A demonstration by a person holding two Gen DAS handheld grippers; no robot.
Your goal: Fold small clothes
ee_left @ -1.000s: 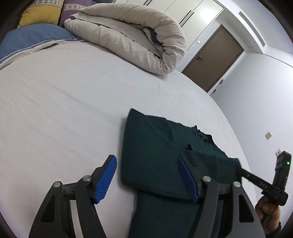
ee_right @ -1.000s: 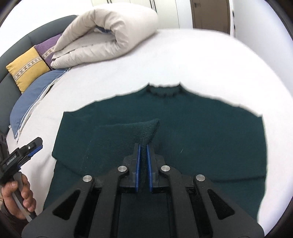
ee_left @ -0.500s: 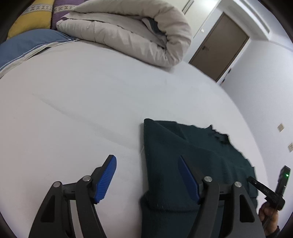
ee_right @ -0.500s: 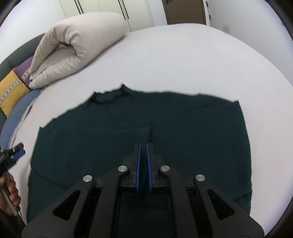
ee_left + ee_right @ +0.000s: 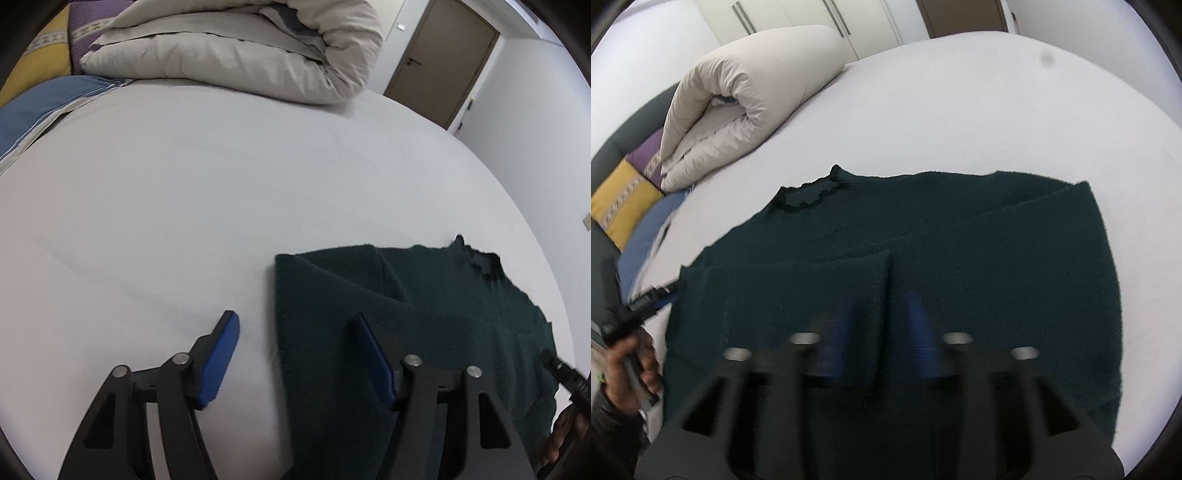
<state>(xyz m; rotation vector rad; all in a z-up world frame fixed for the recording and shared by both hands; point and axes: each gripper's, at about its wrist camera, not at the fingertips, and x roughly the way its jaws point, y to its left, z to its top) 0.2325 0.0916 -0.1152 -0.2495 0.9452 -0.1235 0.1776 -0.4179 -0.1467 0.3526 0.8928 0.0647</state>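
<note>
While the dark green sweater (image 5: 923, 229) lies flat on the white bed (image 5: 960, 110), filling the lower middle of the frame, my right gripper (image 5: 882, 332) has just been opening, its jaws apart and letting go of the folded-in sleeve (image 5: 798, 291). My left gripper (image 5: 299, 354) hangs open over the sweater's edge at lower centre, holding nothing. I'd pinch only that edge and fold it straight across.

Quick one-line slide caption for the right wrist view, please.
Right gripper, jaws just opened, releases a folded-in sleeve onto the dark green sweater spread on the white bed.
</note>
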